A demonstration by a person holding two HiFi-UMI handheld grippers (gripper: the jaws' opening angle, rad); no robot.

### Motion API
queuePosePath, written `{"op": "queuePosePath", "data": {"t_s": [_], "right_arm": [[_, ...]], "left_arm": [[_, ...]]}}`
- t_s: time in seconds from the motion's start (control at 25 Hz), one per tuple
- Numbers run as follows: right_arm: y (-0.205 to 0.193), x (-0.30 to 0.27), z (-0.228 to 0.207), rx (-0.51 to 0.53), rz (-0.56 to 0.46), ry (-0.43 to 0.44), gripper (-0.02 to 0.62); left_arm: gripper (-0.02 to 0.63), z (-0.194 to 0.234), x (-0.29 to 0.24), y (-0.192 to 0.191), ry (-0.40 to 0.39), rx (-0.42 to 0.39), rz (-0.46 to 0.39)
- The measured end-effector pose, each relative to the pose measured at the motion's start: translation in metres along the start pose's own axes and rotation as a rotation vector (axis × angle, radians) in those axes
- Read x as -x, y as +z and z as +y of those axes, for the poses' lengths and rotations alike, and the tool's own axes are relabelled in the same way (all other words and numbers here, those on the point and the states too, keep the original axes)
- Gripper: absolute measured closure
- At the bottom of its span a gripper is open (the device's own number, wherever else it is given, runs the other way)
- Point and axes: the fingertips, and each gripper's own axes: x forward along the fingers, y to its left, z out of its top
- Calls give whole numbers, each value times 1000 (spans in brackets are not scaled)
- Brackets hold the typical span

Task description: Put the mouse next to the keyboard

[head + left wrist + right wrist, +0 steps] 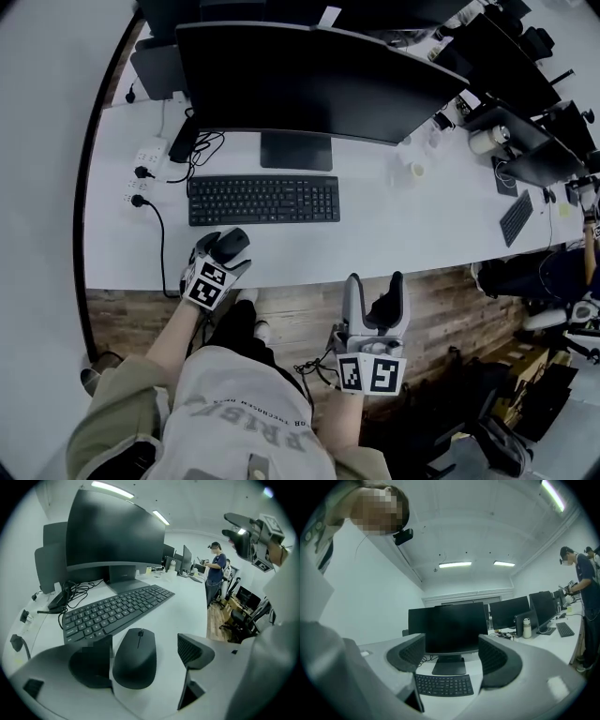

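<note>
A black mouse (234, 241) (135, 658) lies on the white desk (394, 234), just in front of the left end of the black keyboard (263, 200) (115, 609). My left gripper (227, 250) (143, 645) is open and straddles the mouse. The left pad sits close against the mouse, while the right pad (193, 649) stands clear of it. My right gripper (375, 298) (452, 656) is open and holds nothing. It hangs over the wooden floor, short of the desk's front edge, facing the keyboard (444, 685).
A large black monitor (309, 80) stands behind the keyboard. A power strip (145, 159) with black cables (202, 150) lies at the desk's left. Small cups (412, 169) and more screens are on the right. Another person (215, 571) stands further down the room.
</note>
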Motion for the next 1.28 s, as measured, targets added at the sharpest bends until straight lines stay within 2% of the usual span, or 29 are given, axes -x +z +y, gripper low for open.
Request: {"op": "queuePosePath", "data": {"t_s": [0.4,0.44,0.48,0.56,0.84,1.08,1.28], "right_arm": [[-1,-14,-16,-12,2,-44,250],[-1,-16,-17,-15,0,-47,250],[-1,-18,-17,-16,-2,-50,250],[-1,-22,-18,-20,-6,-56,250],[6,-31,-21,-33,-34,-81,250],[11,-24,-32,-45,-54,-117,250],[20,-13,-55,-55,-74,-150,250]], "left_arm": [[199,13,-16,-16,36,-38,101],[226,15,-16,-18,47,-47,104],[287,17,-15,-19,60,-58,103],[297,18,-15,-20,69,-72,101],[304,13,-14,-21,17,-97,141],[304,6,-6,-9,19,-74,118],[304,-9,-6,16,31,-64,73]]}}
